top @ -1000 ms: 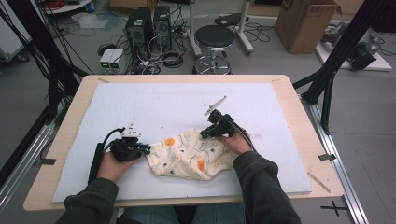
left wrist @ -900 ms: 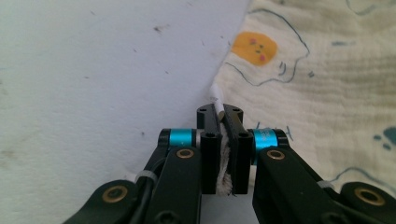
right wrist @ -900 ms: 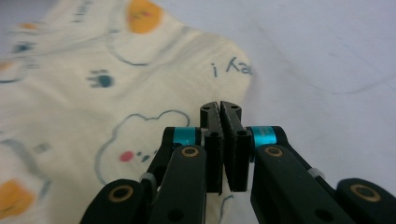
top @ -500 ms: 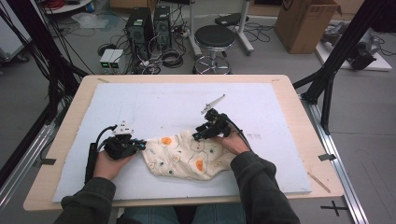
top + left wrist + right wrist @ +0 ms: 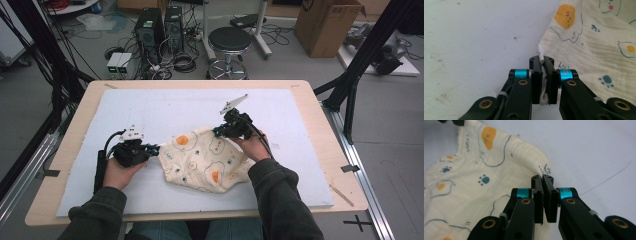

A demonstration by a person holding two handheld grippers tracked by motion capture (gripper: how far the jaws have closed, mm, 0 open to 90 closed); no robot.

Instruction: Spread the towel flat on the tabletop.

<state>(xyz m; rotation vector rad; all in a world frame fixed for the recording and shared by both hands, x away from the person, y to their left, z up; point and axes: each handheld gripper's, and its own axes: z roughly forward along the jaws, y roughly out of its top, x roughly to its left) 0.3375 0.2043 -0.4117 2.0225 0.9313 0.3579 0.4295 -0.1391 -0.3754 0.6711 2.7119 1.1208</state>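
A cream cloth [image 5: 205, 160] printed with fried eggs and blue paw marks lies crumpled on the white mat [image 5: 175, 105], in front of the person. My left gripper [image 5: 156, 149] is shut on the cloth's left edge. In the left gripper view the jaws [image 5: 543, 61] pinch the cloth [image 5: 594, 50] where a small white label [image 5: 540, 51] sticks out. My right gripper [image 5: 217, 132] has just closed its jaws on the cloth's far right corner. That corner of the cloth [image 5: 486, 170] is raised off the mat between the pads [image 5: 542, 180].
The mat covers a wooden table [image 5: 312, 105]. A thin dark thread [image 5: 609, 178] lies on the mat to the right of the right gripper. Beyond the table stand a black stool [image 5: 230, 40], computer boxes [image 5: 160, 25] with cables, and a cardboard box [image 5: 327, 22].
The right gripper has risen a little with the cloth corner pinched in it, pulling that corner up. The left gripper has stayed near its spot, still holding the left edge.
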